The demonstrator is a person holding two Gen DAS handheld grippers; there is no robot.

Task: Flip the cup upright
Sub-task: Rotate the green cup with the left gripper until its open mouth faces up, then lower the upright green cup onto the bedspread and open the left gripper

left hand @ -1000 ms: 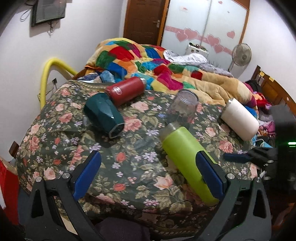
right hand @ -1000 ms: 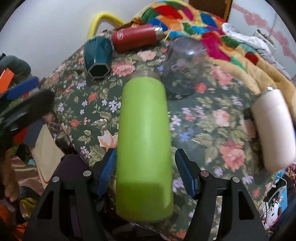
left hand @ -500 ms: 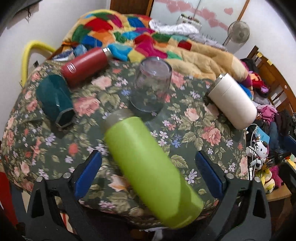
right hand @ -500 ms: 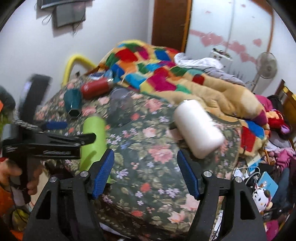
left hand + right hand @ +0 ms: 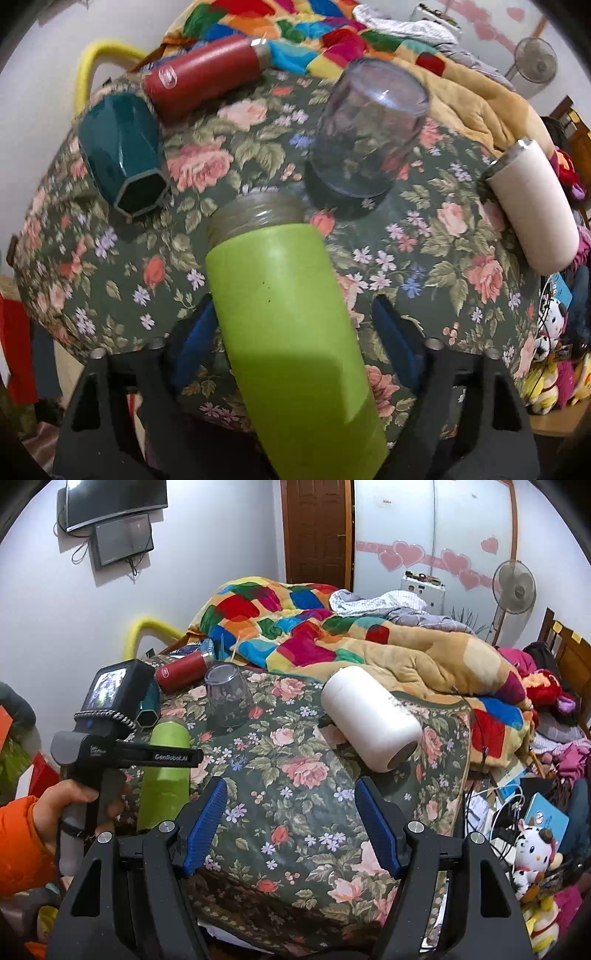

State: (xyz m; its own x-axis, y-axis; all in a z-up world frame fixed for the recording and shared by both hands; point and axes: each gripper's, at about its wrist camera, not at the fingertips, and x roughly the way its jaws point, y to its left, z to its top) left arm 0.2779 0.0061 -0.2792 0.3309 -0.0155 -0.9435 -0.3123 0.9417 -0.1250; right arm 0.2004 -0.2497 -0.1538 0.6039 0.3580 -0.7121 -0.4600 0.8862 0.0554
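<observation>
Your left tongs [image 5: 291, 332] stand apart, one blue pad on each side of the green cup [image 5: 291, 332], which lies on its side on the flowered table [image 5: 424, 258] with its bare threaded mouth pointing away from you; whether the pads already touch its wall cannot be told. Your right tongs [image 5: 291, 827] are also apart and hold nothing, hovering over the cloth with the white cup [image 5: 369, 720] lying ahead of them, slightly to the right

The green cup looks like a stiff, insulated steel tumbler, so expect some weight and no give under the pads. Its matte coat should grip better than bare metal, but the round body will want to roll on the soft cloth and twist as you tip it. Close on the middle of the body, across its width, not on the narrow threaded neck. Just beyond its mouth an upside-down glass [image 5: 369, 129] and a dark green cup [image 5: 122, 151] lie close, so swing with care
</observation>
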